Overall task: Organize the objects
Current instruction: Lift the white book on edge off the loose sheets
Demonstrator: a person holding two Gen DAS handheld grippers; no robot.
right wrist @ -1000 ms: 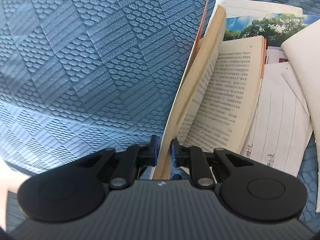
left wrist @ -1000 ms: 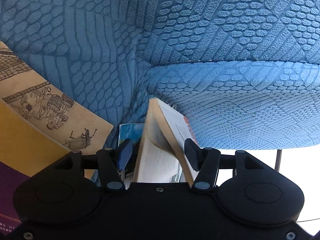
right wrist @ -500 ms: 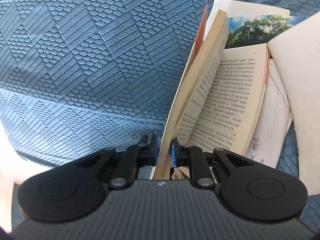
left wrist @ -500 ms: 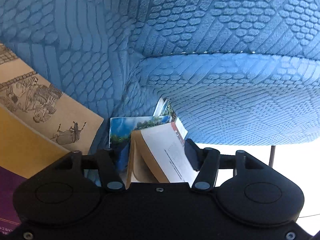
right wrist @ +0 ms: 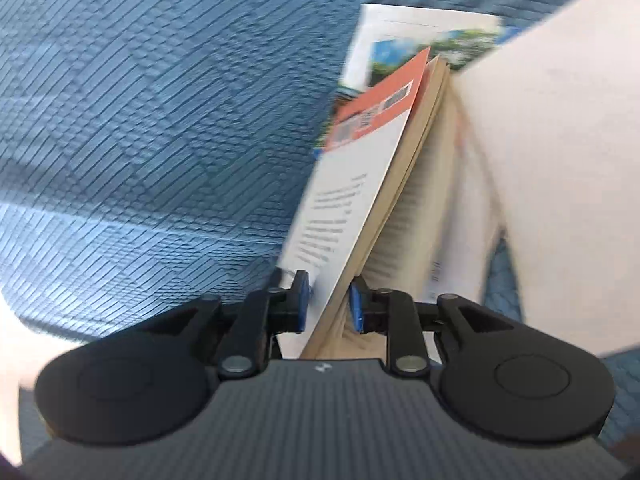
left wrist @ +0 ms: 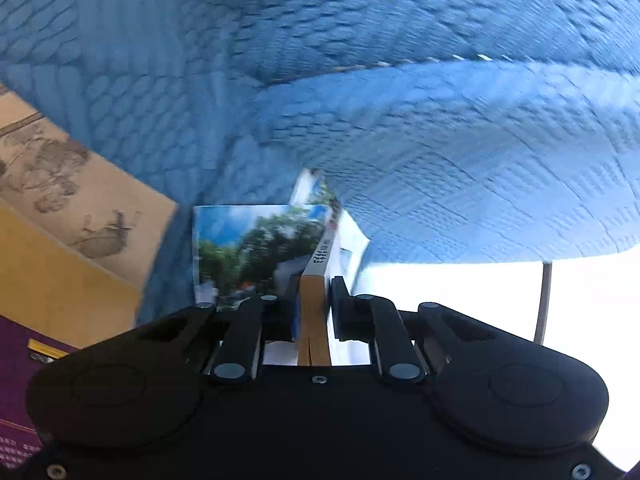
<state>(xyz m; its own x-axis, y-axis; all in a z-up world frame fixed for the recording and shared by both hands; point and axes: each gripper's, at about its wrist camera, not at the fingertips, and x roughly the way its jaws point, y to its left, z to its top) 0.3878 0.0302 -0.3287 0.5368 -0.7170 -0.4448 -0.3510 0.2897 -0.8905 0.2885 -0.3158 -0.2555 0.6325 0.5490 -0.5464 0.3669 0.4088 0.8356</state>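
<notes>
The right gripper (right wrist: 327,307) is opening around a paperback (right wrist: 360,184). The book stands tilted over the blue cushion (right wrist: 160,140)

A home – blue quilted sofa (left wrist: 400,80), scattered books (right wrist: 360,200).

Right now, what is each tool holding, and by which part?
Left tool: closing on the tan-paged paperback book by its spine-side edge. Right tool: opening, same book's page block between its pads, no longer clamped.
</notes>
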